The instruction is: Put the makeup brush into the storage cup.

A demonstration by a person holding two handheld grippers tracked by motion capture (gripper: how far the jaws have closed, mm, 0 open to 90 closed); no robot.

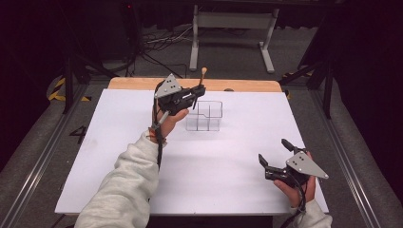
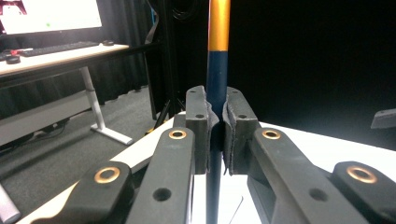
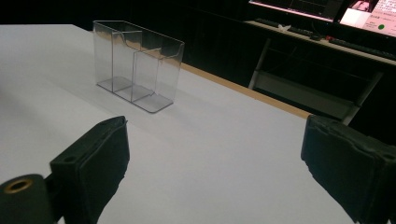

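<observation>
Gripping a thin stick (image 2: 217,70), your left hand-held gripper (image 1: 198,90) has its pads clamped tight on the dark blue stretch of the shaft. Above the pads the stick turns orange-yellow; in the high view its pale tip rises past the far edge of the tabletop (image 1: 237,166). You hold it upright, just beside the clear divided box (image 1: 205,115) and above its left end. Your right hand-held gripper (image 1: 275,154) rests low at the near right, jaws spread wide with nothing between them.

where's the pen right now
In the high view the pen stands upright, clamped in the left gripper just above the clear organizer, near the table's far edge.
</observation>
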